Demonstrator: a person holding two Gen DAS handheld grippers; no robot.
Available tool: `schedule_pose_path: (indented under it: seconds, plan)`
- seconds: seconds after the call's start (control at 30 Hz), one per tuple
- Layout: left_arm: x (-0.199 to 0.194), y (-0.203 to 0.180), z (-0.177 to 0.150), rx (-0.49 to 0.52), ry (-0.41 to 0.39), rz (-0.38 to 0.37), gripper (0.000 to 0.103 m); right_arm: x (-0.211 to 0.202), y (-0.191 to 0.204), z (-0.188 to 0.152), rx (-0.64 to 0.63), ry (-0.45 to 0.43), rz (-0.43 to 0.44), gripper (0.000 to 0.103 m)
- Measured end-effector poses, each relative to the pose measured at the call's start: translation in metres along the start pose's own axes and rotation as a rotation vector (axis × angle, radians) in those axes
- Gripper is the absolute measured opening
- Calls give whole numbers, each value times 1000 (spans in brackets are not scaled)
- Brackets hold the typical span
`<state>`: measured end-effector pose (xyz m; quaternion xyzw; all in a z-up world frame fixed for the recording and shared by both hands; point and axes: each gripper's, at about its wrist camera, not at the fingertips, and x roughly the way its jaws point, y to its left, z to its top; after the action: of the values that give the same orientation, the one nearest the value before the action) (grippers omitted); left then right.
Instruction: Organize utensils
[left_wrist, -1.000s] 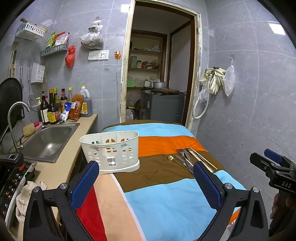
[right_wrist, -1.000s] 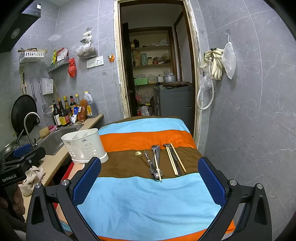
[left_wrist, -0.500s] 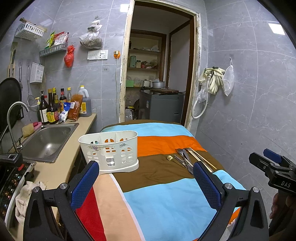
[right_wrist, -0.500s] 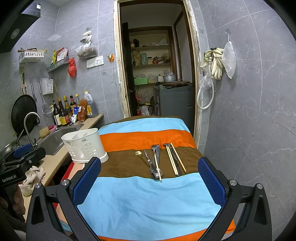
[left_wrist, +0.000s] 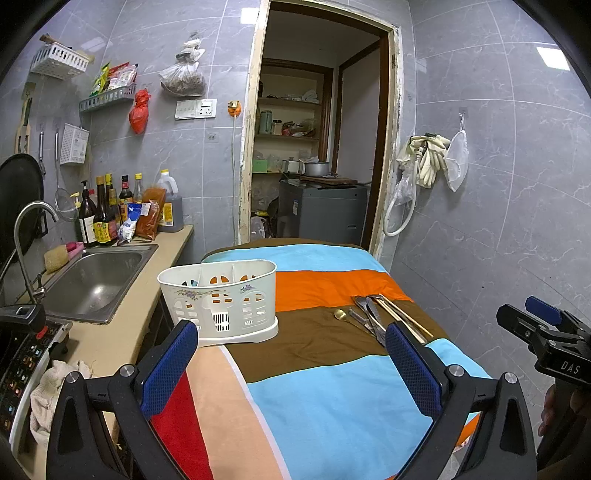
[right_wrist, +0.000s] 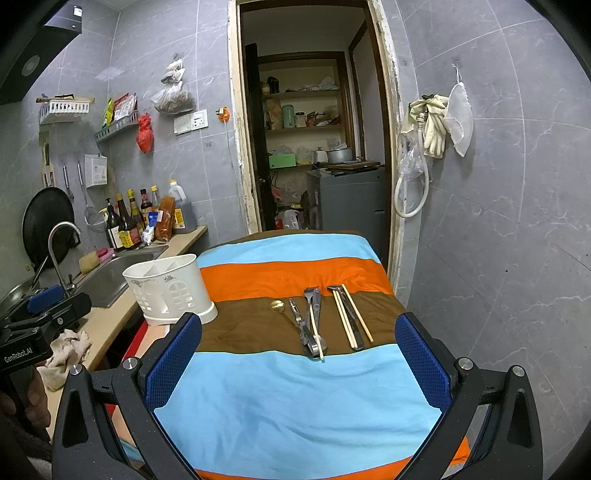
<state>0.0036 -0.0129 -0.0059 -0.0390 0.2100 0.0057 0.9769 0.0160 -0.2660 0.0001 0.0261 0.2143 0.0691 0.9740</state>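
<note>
A white plastic utensil caddy stands on the left edge of the striped cloth. Several utensils lie side by side on the brown stripe: a gold spoon, metal forks and a knife, and wooden chopsticks; they also show in the left wrist view. My left gripper is open and empty, held above the near part of the cloth. My right gripper is open and empty, just short of the utensils.
The striped cloth covers the table. A counter with a steel sink, faucet and bottles runs along the left. A rag lies on the counter. An open doorway is behind the table; a tiled wall is on the right.
The left wrist view has shifted slightly; the caddy and utensils sit a little lower-left in it. The right gripper has not moved. Both grippers stay open.
</note>
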Motion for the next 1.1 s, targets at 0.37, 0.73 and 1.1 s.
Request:
schedule_pose_path:
  seconds: [0.37, 0.73, 1.1]
  plan:
    - [4, 5, -5, -6, 3, -4, 102, 1, 2, 1, -1, 2, -1, 102]
    - [5, 5, -4, -8, 4, -3, 102, 2, 4, 3, -2, 3, -2, 102]
    - [6, 5, -5, -9, 3, -4, 102, 5, 6, 2, -2, 2, -7, 102]
